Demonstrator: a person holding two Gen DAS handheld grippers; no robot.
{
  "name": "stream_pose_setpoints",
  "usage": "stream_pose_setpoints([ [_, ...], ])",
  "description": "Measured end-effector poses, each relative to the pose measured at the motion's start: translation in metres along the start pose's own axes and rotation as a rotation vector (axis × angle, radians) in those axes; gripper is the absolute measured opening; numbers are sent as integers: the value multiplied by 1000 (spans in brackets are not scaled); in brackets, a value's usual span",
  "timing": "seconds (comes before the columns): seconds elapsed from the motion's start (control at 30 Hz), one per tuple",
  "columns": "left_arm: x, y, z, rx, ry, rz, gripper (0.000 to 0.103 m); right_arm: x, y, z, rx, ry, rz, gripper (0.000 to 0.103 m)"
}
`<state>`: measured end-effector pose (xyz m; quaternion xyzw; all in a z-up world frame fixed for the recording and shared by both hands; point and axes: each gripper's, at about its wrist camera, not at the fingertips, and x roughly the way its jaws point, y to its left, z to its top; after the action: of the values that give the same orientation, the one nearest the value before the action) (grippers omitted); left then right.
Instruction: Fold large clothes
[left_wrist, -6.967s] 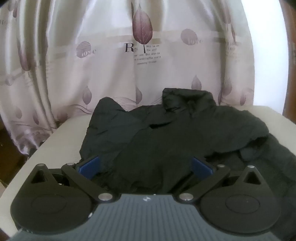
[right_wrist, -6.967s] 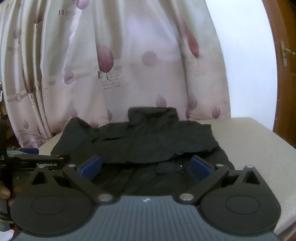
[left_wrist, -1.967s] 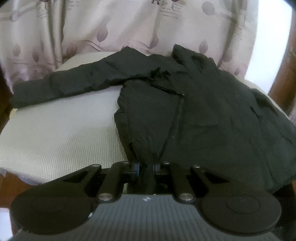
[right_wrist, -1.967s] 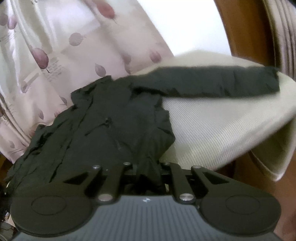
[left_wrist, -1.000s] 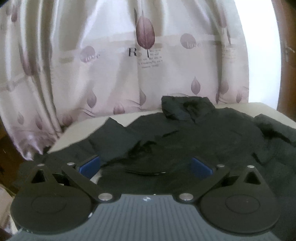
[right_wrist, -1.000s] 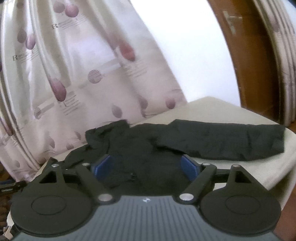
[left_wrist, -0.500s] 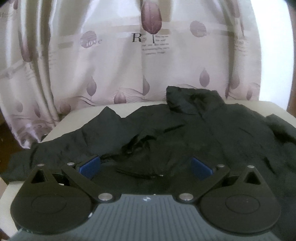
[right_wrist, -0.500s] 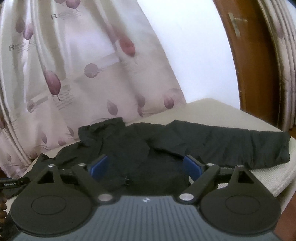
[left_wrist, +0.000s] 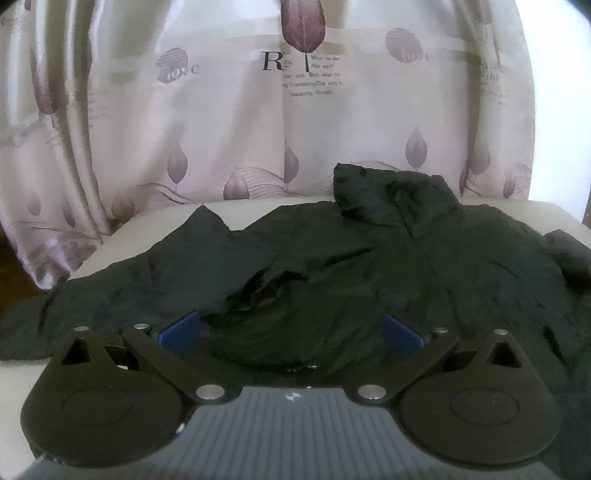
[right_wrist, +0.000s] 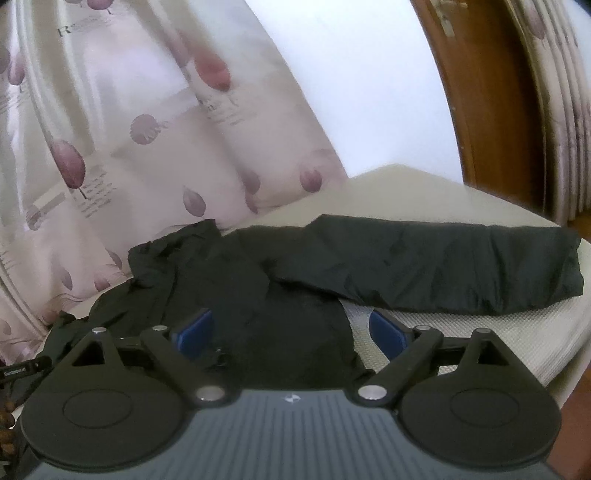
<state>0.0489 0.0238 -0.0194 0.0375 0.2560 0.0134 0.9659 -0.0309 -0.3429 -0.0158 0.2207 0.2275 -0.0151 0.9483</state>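
Observation:
A large black jacket (left_wrist: 369, 266) lies spread front-up on a beige padded surface (left_wrist: 147, 225), its collar (left_wrist: 391, 195) towards the curtain. Its one sleeve (left_wrist: 92, 299) runs off to the left. In the right wrist view the other sleeve (right_wrist: 443, 266) stretches straight out to the right, away from the jacket's body (right_wrist: 280, 325). My left gripper (left_wrist: 290, 330) hovers open over the lower front of the jacket, with only cloth lying below its blue pads. My right gripper (right_wrist: 290, 330) is open wide above the jacket's side edge, gripping nothing.
A pale curtain (left_wrist: 221, 129) with purple leaf prints hangs close behind the surface. A white wall and a brown wooden door frame (right_wrist: 480, 110) stand at the right. The surface's edge (right_wrist: 554, 373) drops off at the right. Part of the other gripper (right_wrist: 22, 369) shows at the left edge.
Two seconds ago both grippers were shut on the jacket's hem; both have let go. Over the last second both sank closer to the jacket, and the right jaws spread slightly wider.

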Motion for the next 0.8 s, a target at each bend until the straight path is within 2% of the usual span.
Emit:
stream_pose_setpoints([
  [0.43,22,-19,-2,17,17,-15,103,4,-41,-6,135,2,-85,93],
  [0.57,25,-21,-6,9,38,-37,103,-4,-70,-9,223,-33,-153,93],
  [0.8,20,-33,-8,39,40,-72,103,-26,-136,-16,362,-119,-322,93],
])
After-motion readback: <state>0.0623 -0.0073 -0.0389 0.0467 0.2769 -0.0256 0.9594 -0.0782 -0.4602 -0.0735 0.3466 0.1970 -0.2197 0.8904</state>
